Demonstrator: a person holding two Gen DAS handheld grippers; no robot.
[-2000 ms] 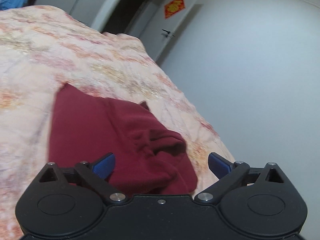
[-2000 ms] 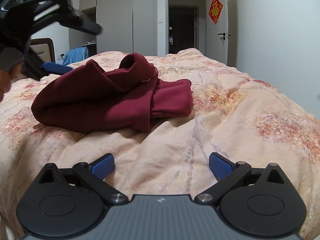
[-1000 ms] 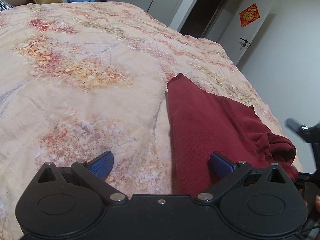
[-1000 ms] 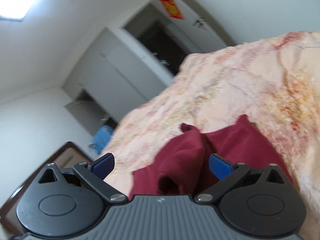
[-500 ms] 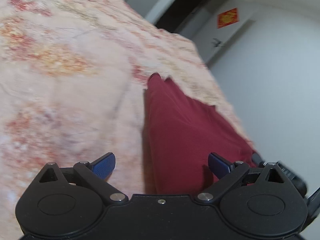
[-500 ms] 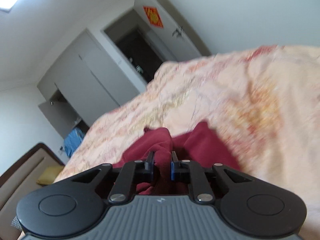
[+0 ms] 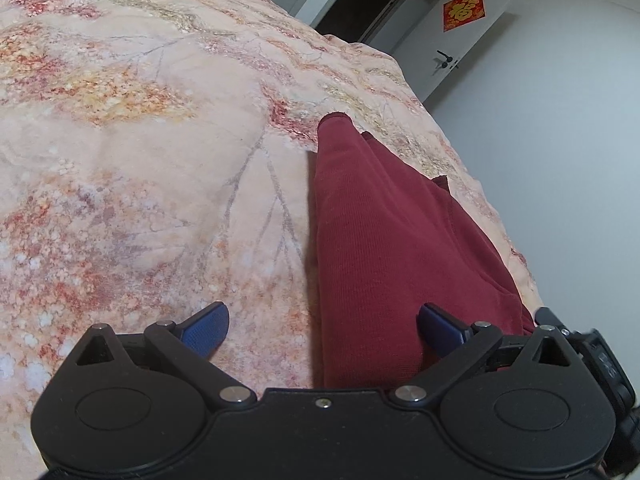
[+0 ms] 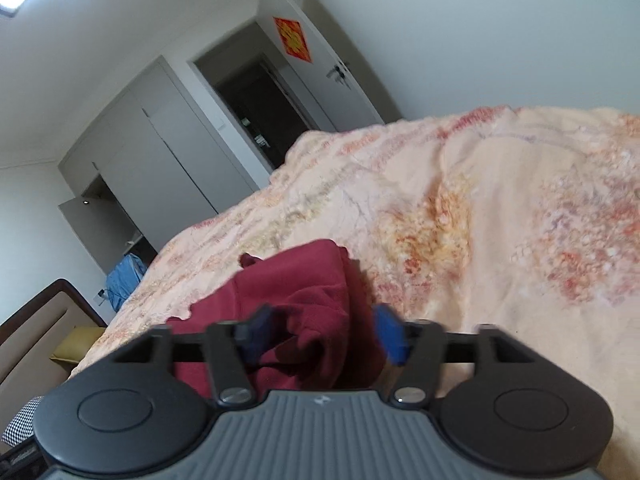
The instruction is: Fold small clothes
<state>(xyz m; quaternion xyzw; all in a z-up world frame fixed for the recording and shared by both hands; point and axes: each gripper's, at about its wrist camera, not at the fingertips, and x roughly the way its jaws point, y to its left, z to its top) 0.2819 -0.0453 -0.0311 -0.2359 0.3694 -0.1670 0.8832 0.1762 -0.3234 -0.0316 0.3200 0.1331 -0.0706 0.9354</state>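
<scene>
As the right gripper, jaws just parting around a bunched fold, and the wide-open, empty left gripper flank the maroon garment on the floral bedspread, flattening it first should make for a neater fold.

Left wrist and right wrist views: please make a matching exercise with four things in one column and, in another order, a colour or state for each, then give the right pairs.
Things:
1. garment
2. bedspread
3. door sign
4. left gripper

Colour or state:
A. red with gold marks
B. open, nothing held
C. dark red, lying on the bed
D. peach with floral pattern

Pairs: 1-C, 2-D, 3-A, 4-B
</scene>
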